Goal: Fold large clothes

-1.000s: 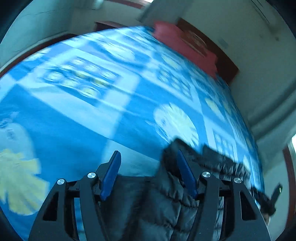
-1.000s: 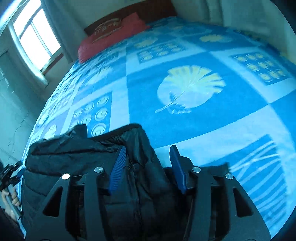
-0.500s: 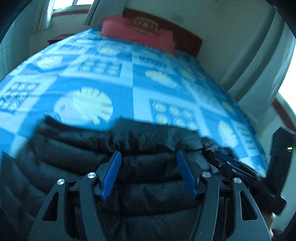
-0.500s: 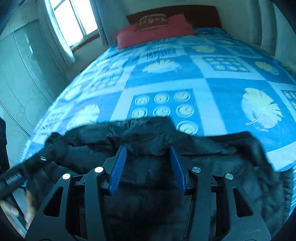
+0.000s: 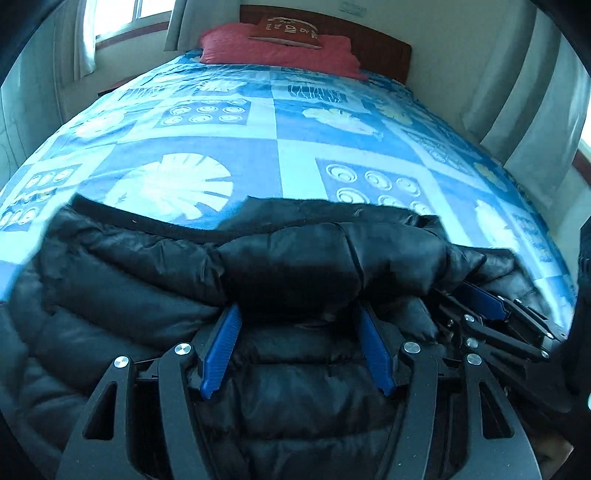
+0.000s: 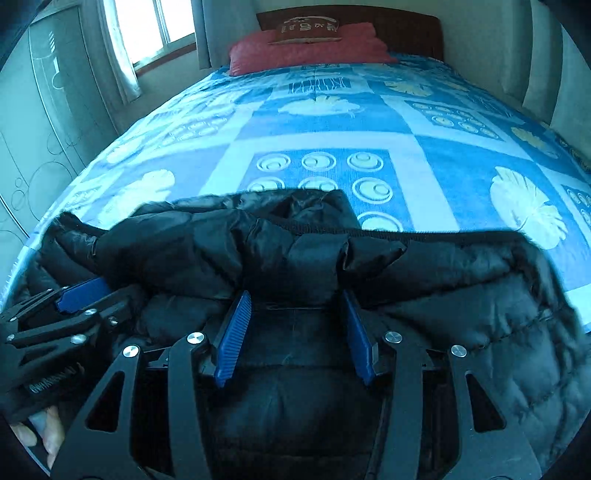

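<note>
Blue bedspread (image 5: 280,147) bears the black jacket (image 5: 288,258), bunched between each half-open gripper's (image 5: 295,317) clamping pads.

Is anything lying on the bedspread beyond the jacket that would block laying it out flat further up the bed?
Nothing visible does. Past the black puffer jacket the blue bedspread shows only its printed pattern. The red pillow lies far off at the headboard.

A bed (image 6: 436,155) spread with a blue patterned cover carries red pillows (image 5: 280,48) against a dark wooden headboard (image 6: 406,26), daylight entering through a curtained window (image 6: 155,26) on the left
</note>
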A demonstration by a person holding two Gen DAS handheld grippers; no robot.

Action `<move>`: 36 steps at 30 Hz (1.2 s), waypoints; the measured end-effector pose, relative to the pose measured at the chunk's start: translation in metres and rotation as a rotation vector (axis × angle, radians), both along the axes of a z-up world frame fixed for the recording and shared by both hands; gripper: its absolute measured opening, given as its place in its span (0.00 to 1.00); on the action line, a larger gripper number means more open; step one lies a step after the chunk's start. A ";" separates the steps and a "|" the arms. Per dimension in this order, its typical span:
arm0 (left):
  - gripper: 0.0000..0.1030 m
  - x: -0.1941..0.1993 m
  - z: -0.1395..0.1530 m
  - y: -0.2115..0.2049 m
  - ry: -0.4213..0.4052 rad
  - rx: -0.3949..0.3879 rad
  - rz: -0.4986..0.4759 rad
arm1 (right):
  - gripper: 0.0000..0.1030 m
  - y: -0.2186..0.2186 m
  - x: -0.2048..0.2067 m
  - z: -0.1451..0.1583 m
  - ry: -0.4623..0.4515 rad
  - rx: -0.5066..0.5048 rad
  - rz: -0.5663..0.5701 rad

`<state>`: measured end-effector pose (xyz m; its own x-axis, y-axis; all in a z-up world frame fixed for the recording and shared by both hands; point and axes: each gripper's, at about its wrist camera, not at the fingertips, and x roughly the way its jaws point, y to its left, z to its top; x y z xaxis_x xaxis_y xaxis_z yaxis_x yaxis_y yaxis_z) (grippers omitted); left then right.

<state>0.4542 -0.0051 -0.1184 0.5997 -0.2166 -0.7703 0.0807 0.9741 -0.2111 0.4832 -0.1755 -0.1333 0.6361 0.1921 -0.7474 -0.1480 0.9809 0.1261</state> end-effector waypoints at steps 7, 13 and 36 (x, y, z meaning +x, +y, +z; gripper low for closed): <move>0.60 -0.037 0.029 0.072 -0.078 0.103 0.092 | 0.57 -0.058 -0.025 0.015 -0.035 -0.098 -0.081; 0.61 -0.033 -0.005 0.092 -0.027 0.070 0.132 | 0.59 -0.076 -0.020 -0.017 0.009 -0.049 -0.117; 0.63 -0.152 0.029 0.148 -0.031 0.002 0.295 | 0.70 -0.142 -0.155 0.041 -0.024 -0.018 -0.256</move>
<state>0.3020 0.1431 -0.0895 0.6596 -0.0275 -0.7511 -0.2001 0.9569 -0.2107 0.3282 -0.3180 -0.0923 0.6798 0.0088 -0.7334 0.1030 0.9889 0.1073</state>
